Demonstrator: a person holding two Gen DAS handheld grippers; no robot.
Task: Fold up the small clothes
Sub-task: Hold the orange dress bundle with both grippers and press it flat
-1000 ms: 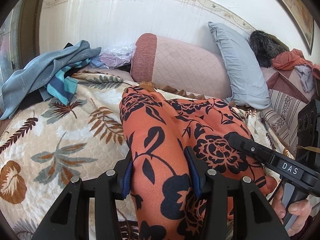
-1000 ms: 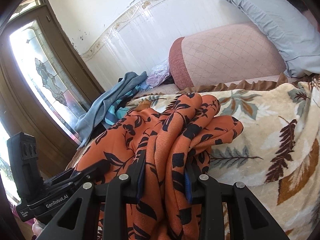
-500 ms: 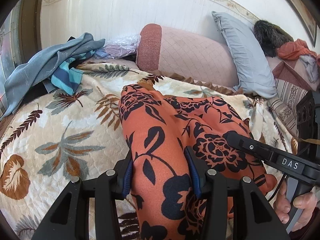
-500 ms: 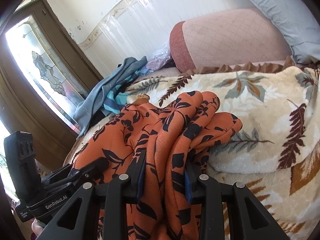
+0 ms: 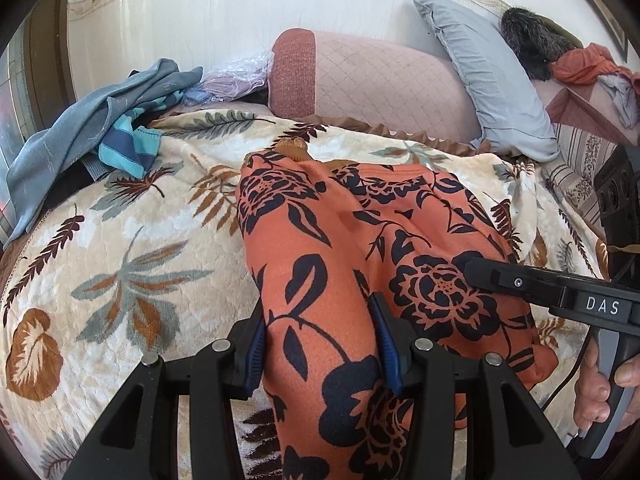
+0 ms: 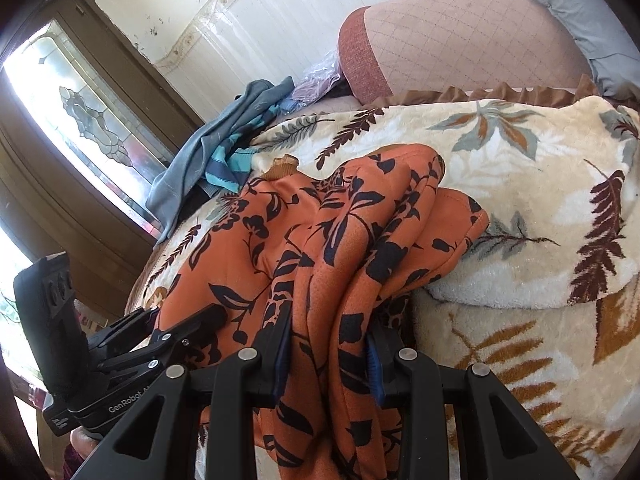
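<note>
An orange garment with a black flower print (image 5: 320, 248) lies stretched over the leaf-patterned blanket (image 5: 132, 248), its far end near the pink bolster. My left gripper (image 5: 320, 344) is shut on the garment's near left edge. My right gripper (image 6: 328, 356) is shut on its bunched right edge (image 6: 352, 248). The right gripper shows at the right of the left wrist view (image 5: 520, 284), and the left gripper shows at the lower left of the right wrist view (image 6: 176, 332). The cloth hangs down between both pairs of jaws.
A pink bolster (image 5: 368, 76) and a grey pillow (image 5: 488, 80) lean on the wall behind. A heap of blue-grey and striped clothes (image 5: 100, 120) lies at the back left. More clothes (image 5: 584, 68) are piled at the far right. A glazed door (image 6: 88, 92) stands left.
Both grippers have moved back toward me with the garment, dragging it over the blanket. More blanket now shows beyond its far end. Both grips are unchanged.
</note>
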